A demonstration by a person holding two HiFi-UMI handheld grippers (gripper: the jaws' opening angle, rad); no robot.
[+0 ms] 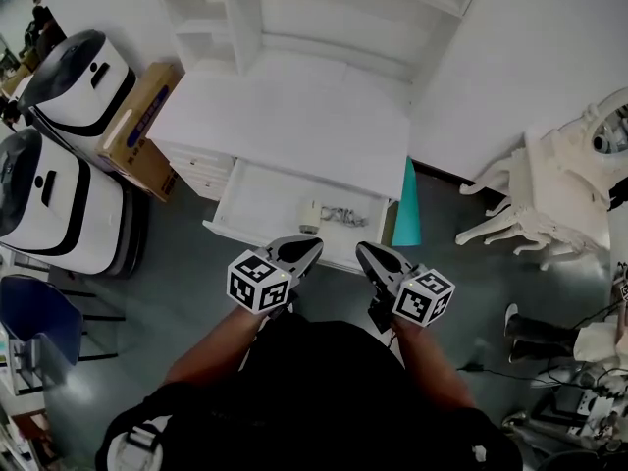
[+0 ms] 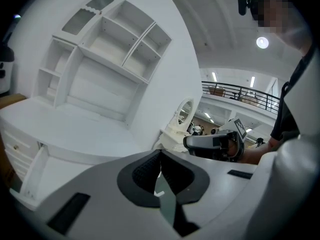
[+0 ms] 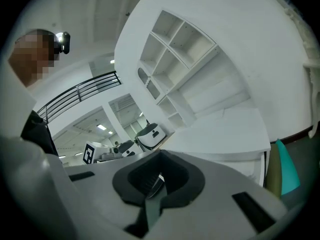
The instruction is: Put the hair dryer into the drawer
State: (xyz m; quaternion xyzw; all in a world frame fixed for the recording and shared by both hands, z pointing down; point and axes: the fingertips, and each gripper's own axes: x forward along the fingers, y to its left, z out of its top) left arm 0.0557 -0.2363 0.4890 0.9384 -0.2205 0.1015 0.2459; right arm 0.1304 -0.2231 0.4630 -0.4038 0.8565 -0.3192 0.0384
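The hair dryer [image 1: 311, 217] lies in the open drawer [image 1: 257, 202]. The left gripper [image 1: 308, 248] and right gripper [image 1: 367, 253] hang near its front edge, jaws together and empty.

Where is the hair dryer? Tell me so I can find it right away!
Find the big white desk with shelves on top. Below its front edge one drawer is pulled open. The hair dryer lies inside, right of the middle: a small pale thing with a grey bundled cord, the only thing in that bare white drawer.
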